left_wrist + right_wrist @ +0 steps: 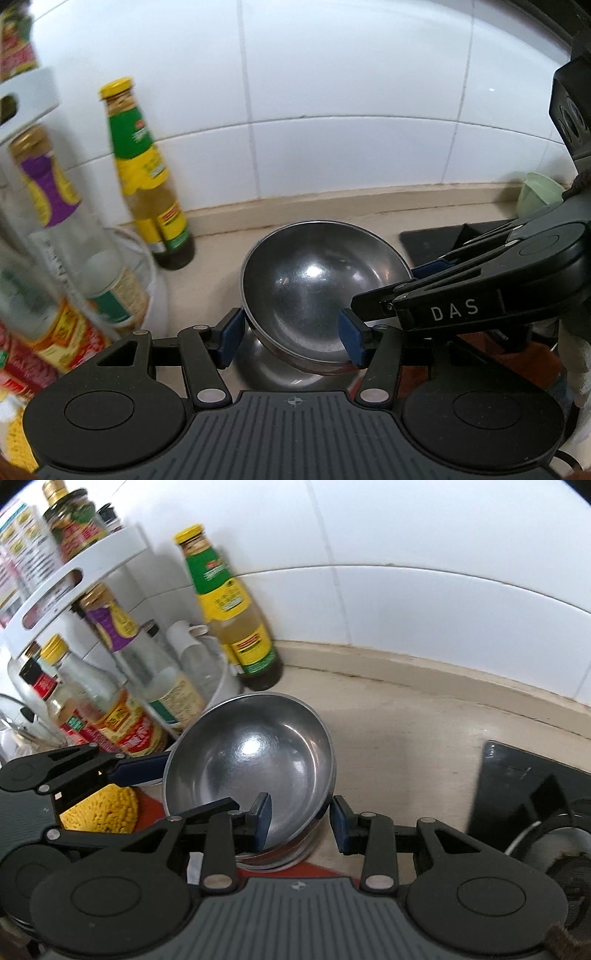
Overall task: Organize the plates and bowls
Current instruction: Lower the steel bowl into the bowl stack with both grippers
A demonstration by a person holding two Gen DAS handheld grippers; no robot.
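Here, both grippers' fingers [231, 339] gape wide around the round, shiny steel bowl's [255, 753] rim.

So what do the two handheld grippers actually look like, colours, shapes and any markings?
Both match. The left gripper and right gripper are matte black, with round disc-shaped pivots, silver rivets on jointed linkage arms, and a ribbed dark grey plate bearing a small crosshair mark. The fingers carry flat blue pads. White letters "DAS" are printed on the right gripper's side. No cables or sleeves are clearly visible.
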